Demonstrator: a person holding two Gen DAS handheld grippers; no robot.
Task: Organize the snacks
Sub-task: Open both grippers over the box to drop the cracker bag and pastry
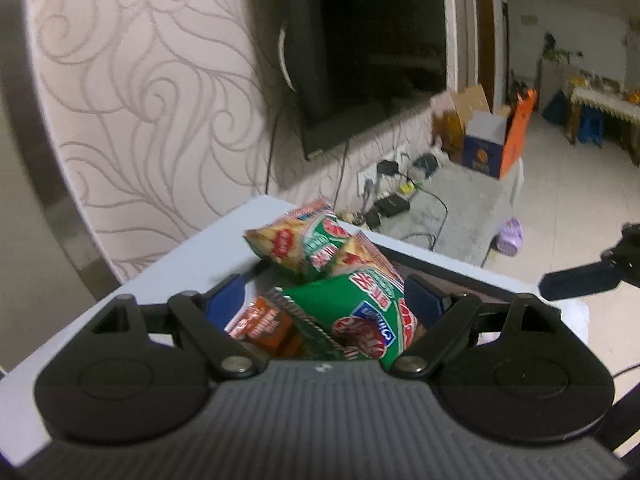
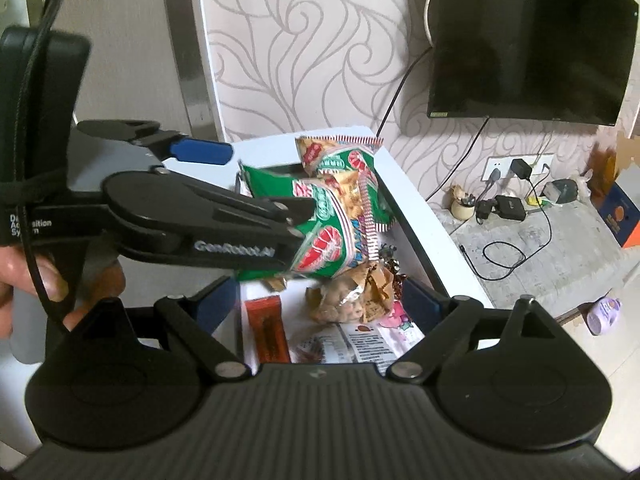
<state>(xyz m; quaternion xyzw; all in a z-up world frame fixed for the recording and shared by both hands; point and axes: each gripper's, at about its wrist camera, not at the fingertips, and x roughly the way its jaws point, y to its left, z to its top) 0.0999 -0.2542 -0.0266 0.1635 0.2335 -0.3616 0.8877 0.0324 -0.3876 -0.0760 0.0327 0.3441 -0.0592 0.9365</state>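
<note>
My left gripper point(image 1: 324, 296) is open around a green snack bag point(image 1: 360, 312) that lies between its blue pads; it also shows in the right wrist view point(image 2: 264, 184), reaching in from the left. More green and red snack bags point(image 2: 344, 184) are piled at the far end of a dark-rimmed tray point(image 2: 412, 236) on the white table point(image 1: 168, 264). An orange bar point(image 2: 268, 328), a clear bag of nuts point(image 2: 344, 300) and a white packet point(image 2: 372, 340) lie nearer. My right gripper point(image 2: 324, 300) is open and empty above these.
A wall-mounted TV point(image 1: 372, 48) hangs behind the table. Beyond the table's right edge, a grey mat point(image 2: 532, 240) holds chargers and cables. Cardboard boxes point(image 1: 496, 136) and a purple slipper point(image 1: 510, 236) are on the floor.
</note>
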